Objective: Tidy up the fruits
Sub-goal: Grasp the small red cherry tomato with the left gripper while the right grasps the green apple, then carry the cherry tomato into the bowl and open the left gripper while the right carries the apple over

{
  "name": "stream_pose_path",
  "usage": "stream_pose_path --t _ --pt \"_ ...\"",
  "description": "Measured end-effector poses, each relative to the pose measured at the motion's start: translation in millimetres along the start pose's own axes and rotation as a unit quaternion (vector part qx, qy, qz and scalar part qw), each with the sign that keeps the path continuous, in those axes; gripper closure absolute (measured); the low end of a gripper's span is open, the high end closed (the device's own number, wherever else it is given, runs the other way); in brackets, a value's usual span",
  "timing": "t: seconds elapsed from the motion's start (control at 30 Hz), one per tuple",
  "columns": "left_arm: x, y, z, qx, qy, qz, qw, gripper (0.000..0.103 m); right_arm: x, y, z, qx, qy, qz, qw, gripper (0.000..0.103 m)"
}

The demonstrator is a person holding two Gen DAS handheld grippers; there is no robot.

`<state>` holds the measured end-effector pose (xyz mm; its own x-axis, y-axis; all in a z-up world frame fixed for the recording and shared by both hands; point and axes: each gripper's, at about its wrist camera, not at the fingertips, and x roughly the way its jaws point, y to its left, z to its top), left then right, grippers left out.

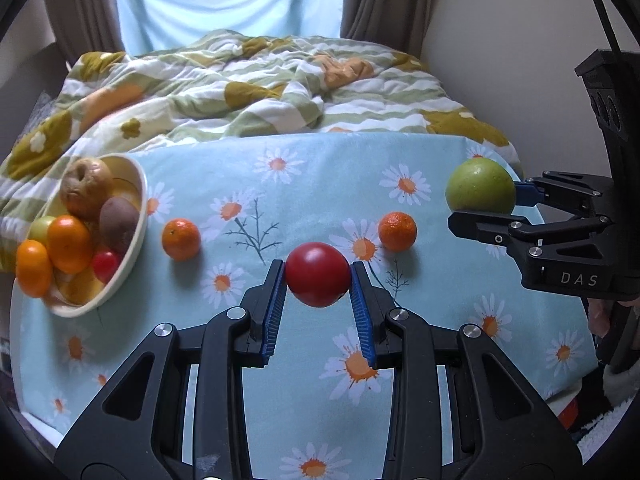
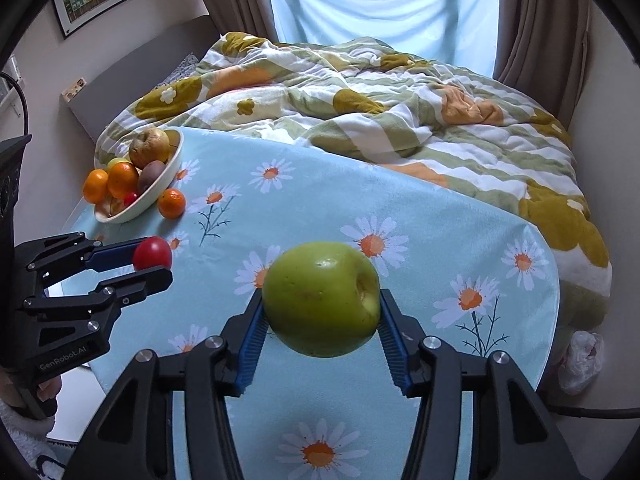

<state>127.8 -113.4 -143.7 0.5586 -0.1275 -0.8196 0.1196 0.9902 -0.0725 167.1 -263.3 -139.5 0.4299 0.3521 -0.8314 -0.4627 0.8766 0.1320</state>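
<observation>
One red tomato (image 1: pixel 318 274) and one green apple (image 2: pixel 322 298) are off the table, each in one of two grippers. Two tangerines lie loose on the daisy cloth, at 9 o'clock (image 1: pixel 181 239) and 3 o'clock (image 1: pixel 397 231) of the tomato. One cream bowl (image 1: pixel 136 236) holds about seven visible fruits, three of them orange.

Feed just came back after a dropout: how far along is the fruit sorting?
Done: the cream oval bowl already holds several fruits. In hand: the left gripper clamps a round red fruit, and the right gripper clamps a green apple; both are off the daisy-print tablecloth. Left: two small oranges, one beside the bowl, one farther right.
</observation>
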Motion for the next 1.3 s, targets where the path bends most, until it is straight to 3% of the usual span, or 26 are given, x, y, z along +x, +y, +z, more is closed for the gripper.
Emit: stream_pose_path --t 0.67,0.97,1.3 --pt "-56 124 5 -0.053 -0.026 0.031 0.9978 0.065 7 119 55 -0.043 -0.010 0.049 0.998 0.054" --pt "-66 198 25 -0.042 -0.036 0.034 0.9979 0.065 26 169 85 -0.033 -0.015 0.047 0.998 0.054" --pt "-43 269 49 -0.011 -0.028 0.013 0.9995 0.065 60 209 116 0.001 -0.019 0.027 0.999 0.054"
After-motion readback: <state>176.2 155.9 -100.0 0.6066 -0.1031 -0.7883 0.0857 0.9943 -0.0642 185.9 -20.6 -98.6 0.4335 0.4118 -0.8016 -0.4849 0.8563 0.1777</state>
